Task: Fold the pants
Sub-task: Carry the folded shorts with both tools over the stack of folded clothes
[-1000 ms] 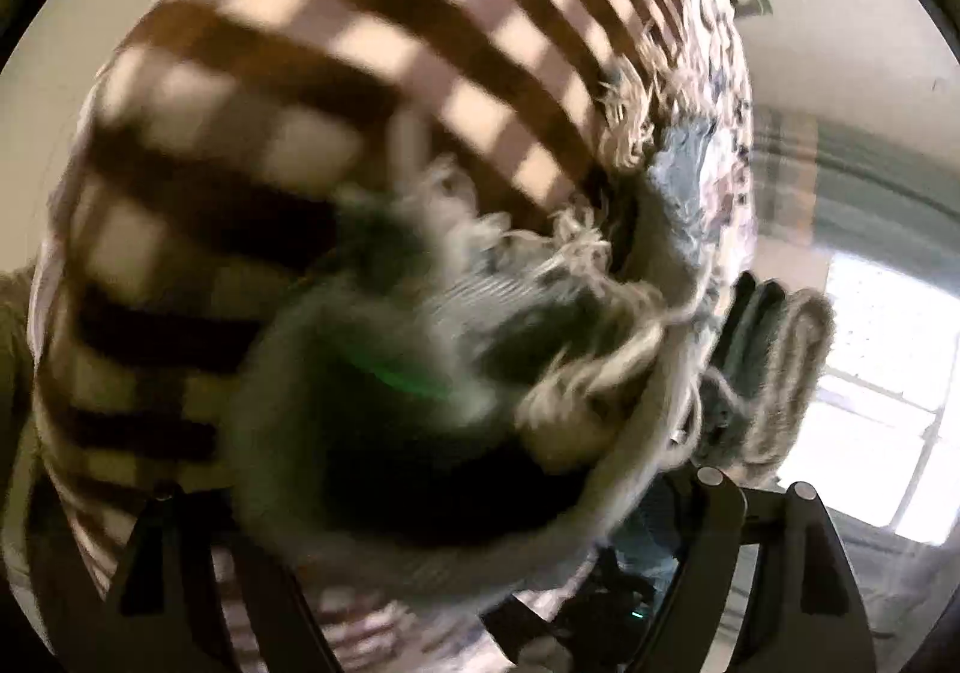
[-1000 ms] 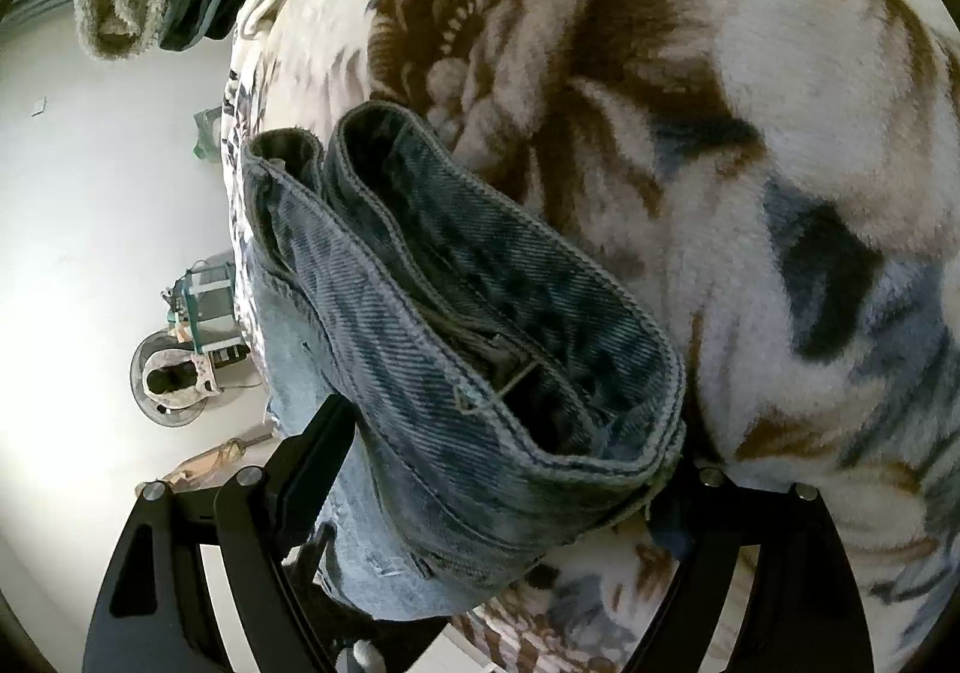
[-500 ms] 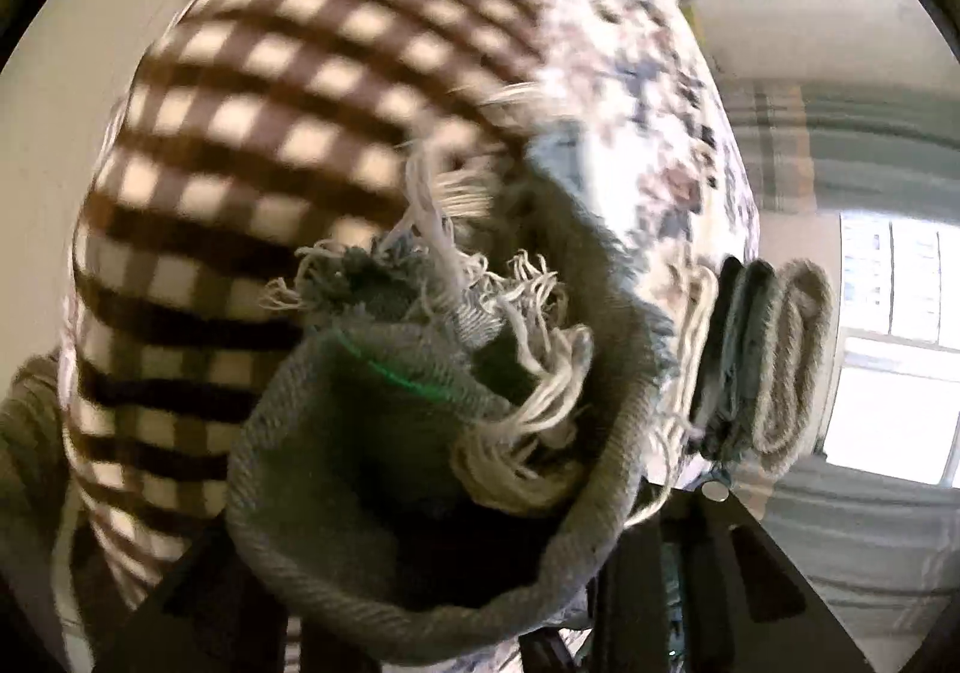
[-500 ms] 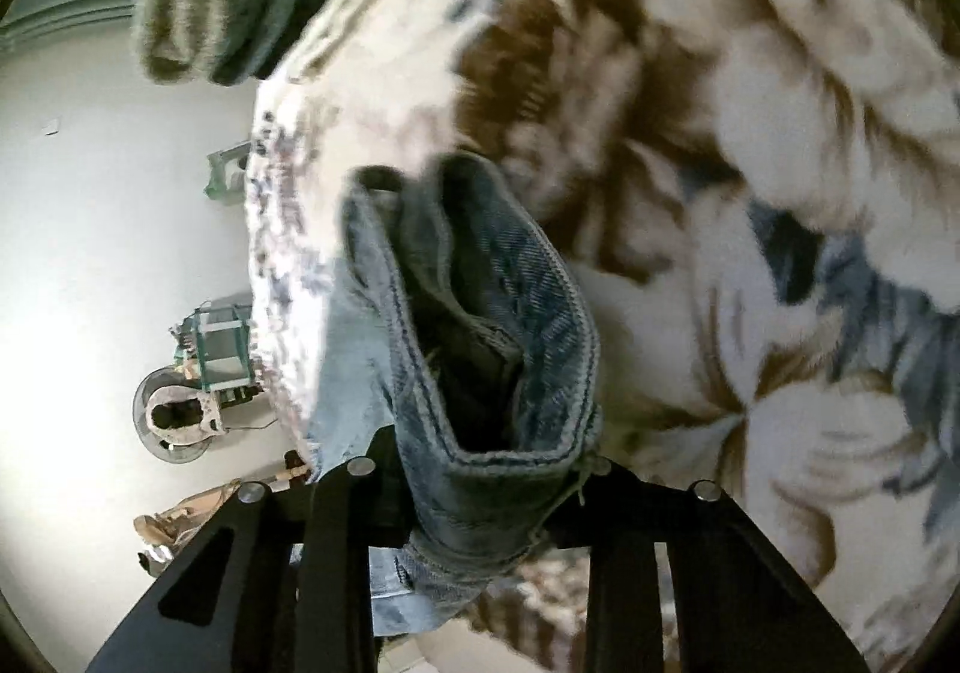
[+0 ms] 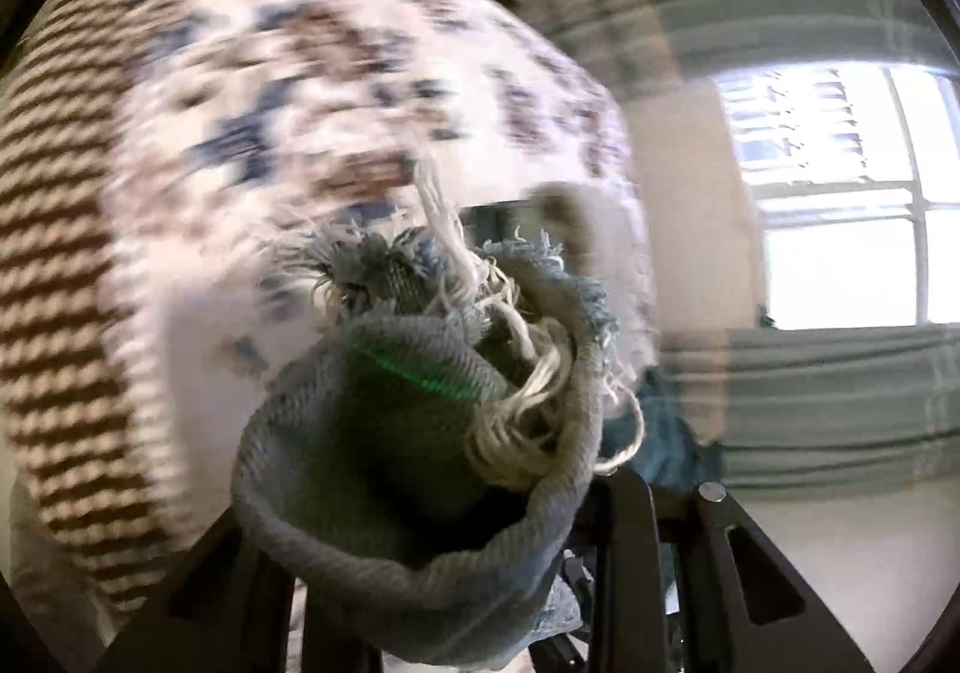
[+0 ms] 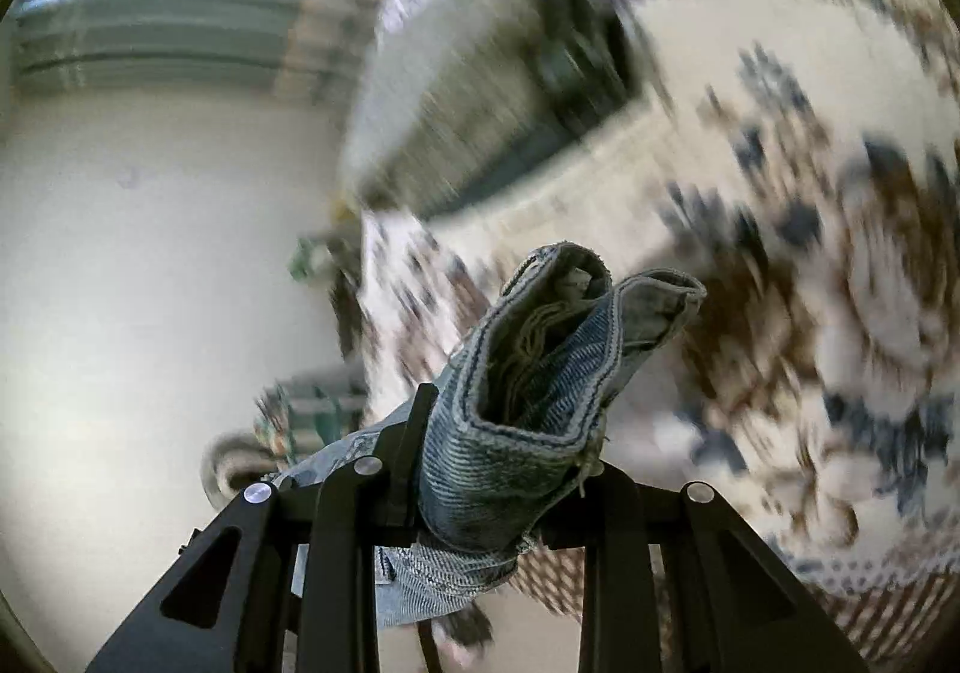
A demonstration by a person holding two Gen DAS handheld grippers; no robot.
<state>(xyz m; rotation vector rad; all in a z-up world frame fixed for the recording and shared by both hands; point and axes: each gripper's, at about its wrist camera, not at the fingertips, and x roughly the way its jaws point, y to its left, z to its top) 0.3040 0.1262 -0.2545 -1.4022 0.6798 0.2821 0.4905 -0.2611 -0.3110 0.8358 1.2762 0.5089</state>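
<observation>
We are pinching the frayed hem (image 5: 456,313) of the pants with the left gripper (image 5: 432,541), fingers narrow around the bunched denim. Our right gripper (image 6: 498,493) is clamping the folded waistband (image 6: 540,373), above the floral blanket (image 6: 810,253).

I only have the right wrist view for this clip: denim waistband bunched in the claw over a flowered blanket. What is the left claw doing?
Observer: The left claw is shut on the frayed blue denim pant hem, with loose white threads hanging out of it.
Operator: Is anything else on the bed over there?
Observer: Beside the white flowered blanket lies a brown and cream checked cover, along the left of that view.
Operator: Any clean look at the room?
Observer: A bright window above grey-green curtains; everything is motion-blurred.
</observation>
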